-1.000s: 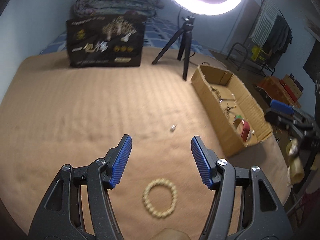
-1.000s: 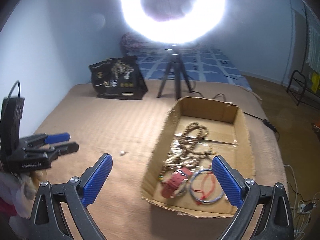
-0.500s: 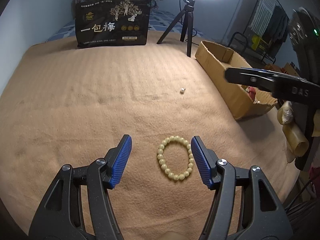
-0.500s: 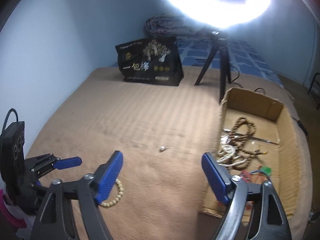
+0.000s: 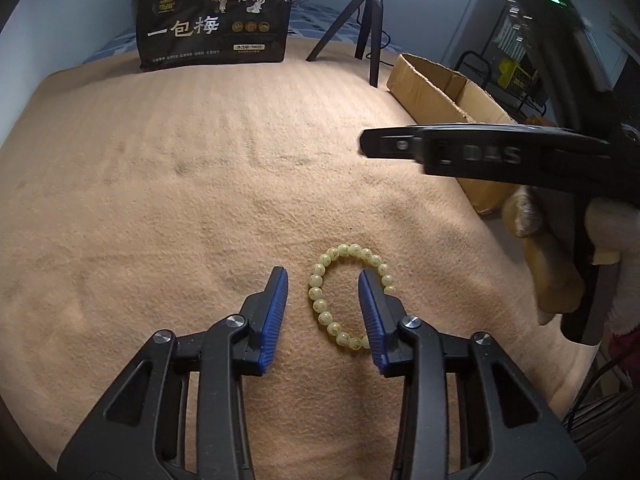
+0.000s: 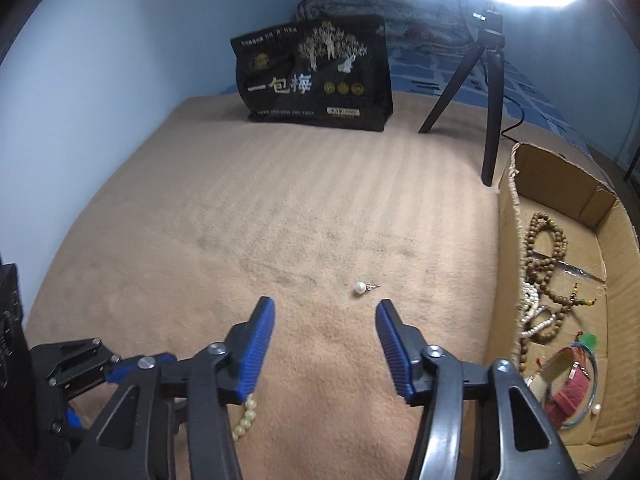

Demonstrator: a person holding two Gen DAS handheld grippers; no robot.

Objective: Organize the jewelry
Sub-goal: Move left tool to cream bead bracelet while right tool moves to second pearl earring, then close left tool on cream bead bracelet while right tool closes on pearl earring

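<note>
While the left gripper (image 5: pixel 322 290) closes its jaws astride one side of the pale bead bracelet (image 5: pixel 349 294) near the bed's front edge, not yet gripping, the right gripper (image 6: pixel 325 320) closes empty toward the pearl earring (image 6: pixel 362 288), both bound for the cardboard box (image 6: pixel 520 184).

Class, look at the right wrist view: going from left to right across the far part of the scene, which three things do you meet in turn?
Black printed bag → tripod → cardboard box holding jewelry.
</note>
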